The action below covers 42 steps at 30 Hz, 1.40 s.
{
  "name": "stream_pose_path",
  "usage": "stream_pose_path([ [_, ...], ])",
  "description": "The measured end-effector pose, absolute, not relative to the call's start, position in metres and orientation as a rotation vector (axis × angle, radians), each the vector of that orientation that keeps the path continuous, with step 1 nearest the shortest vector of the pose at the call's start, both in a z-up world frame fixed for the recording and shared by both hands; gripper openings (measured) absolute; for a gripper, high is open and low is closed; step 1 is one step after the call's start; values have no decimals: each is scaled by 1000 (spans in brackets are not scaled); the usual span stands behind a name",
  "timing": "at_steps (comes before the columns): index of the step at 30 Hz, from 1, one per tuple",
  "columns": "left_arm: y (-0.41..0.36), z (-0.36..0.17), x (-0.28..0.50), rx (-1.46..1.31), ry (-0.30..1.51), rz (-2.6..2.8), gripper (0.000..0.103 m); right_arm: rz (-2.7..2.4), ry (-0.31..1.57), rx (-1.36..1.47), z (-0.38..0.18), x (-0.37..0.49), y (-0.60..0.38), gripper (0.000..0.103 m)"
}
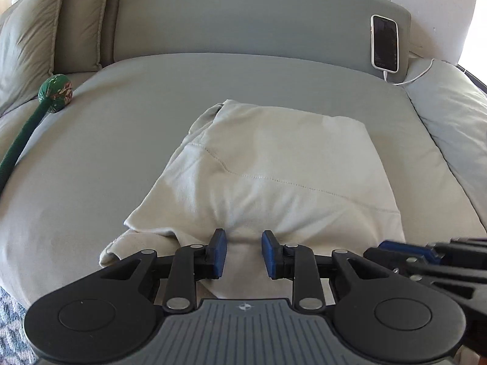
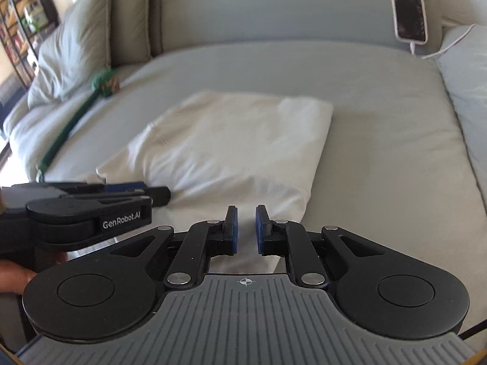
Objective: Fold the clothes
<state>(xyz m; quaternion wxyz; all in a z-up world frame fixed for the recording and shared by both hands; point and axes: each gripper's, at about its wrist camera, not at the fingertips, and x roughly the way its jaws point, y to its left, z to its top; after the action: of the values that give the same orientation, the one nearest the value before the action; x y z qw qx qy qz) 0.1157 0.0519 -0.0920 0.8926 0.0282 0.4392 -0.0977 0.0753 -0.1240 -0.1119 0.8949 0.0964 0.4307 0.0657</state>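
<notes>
I had the cream garment [image 1: 268,167] lying folded in a thick rectangle on the grey cushion [image 1: 91,158], roughly in the middle of the seat, with a stitched seam running across its top layer and a loose flap poking out at its near left corner. My left gripper [image 1: 244,252] sat at the garment's near edge, its blue pads [image 1: 219,251] spread apart with a bulge of cloth showing in the gap between them; whether the pads touched the fabric I could not tell. My right gripper [image 2: 246,230] hovered at the near right corner of the garment [image 2: 231,140], its pads parted by a narrow gap and pinching nothing. In the right view, the left gripper [image 2: 134,194] lay just to the left, side-on over the garment's near left edge. A green toy [image 1: 54,92] with a long tail rested at the far left of the cushion, and a phone [image 1: 384,42] leaned on the backrest at the far right, cable attached.
</notes>
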Motion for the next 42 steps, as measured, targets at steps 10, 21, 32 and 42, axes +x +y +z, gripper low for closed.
stream_pose_path([
  [10, 53, -52, 99, -32, 861, -215, 25, 130, 873, 362, -93, 63, -158, 15],
  [21, 19, -85, 120, 89, 943, -266, 27, 104, 901, 186, -125, 116, -144, 15],
  [32, 44, -59, 143, -53, 843, -218, 28, -18, 767, 395, -108, 134, -201, 28],
  [42, 19, -101, 158, 70, 919, -233, 35, -9, 776, 280, -128, 210, -178, 19],
])
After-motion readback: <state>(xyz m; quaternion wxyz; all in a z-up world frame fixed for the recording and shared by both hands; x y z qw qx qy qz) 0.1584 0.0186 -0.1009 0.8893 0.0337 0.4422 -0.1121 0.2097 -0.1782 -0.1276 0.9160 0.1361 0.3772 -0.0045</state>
